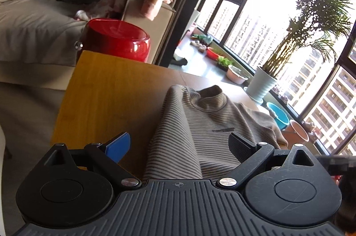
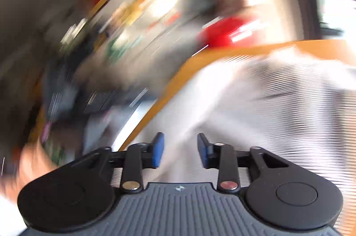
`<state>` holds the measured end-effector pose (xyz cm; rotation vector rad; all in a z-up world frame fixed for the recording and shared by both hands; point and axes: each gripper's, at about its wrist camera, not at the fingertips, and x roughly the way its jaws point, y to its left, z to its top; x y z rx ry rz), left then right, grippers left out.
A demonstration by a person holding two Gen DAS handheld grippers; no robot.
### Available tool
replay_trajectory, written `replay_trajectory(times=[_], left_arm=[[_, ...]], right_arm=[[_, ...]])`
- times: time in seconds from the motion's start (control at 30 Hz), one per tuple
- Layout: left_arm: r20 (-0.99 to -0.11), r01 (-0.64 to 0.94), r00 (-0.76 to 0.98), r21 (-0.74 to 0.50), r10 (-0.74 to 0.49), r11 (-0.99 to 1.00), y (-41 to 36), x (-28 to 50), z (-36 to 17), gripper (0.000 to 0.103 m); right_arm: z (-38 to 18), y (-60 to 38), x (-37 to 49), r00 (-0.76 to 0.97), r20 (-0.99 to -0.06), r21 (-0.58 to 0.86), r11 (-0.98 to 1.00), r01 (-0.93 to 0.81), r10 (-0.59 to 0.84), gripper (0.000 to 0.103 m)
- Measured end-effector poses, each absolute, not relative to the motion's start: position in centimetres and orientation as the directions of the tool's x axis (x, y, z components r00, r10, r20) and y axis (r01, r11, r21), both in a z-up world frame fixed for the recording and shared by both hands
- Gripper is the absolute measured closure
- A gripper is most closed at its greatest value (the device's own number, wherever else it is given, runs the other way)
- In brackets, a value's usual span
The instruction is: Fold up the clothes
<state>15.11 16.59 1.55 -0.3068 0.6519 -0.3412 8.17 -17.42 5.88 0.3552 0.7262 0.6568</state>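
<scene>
Gaping left tool (image 1: 180,144) over striped sweater (image 1: 200,124) — right tool (image 2: 180,151) parted, empty.

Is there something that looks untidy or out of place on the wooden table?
Yes. The beige striped high-neck sweater on the orange-brown wooden table is only half folded: one side lies doubled over the front, and the far sleeve hangs off the table edge.

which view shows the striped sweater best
The left wrist view: the beige striped high-neck knit sweater is sharp there, with collar, chest label and stripes clear on the wooden table. The right wrist view is motion-blurred, showing it only as pale striped fabric.
</scene>
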Motion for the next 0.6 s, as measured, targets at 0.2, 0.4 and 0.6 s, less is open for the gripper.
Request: replay_trajectory(times=[0.2, 0.4, 0.6], left_arm=[[-0.590, 0.213, 0.711, -0.339, -0.383, 0.916, 12.6, 16.1, 0.7, 0.005], [-0.645, 0.207, 0.692, -0.251, -0.323, 0.946, 9.8, 16.9, 0.7, 0.004], [-0.695, 0.146, 0.675, -0.202, -0.247, 0.969, 8.9, 17.7, 0.6, 0.003]], right_arm=[[0.0, -37.3, 9.8, 0.792, -0.430, 0.856, 0.474, 0.205, 0.434, 0.059], [-11.0, -45.3, 10.9, 0.803, -0.417, 0.883, -0.017, 0.468, 0.425, 0.051], [-17.6, -43.2, 18.5, 0.764, -0.357, 0.871, -0.104, 0.480, 0.538, 0.043]])
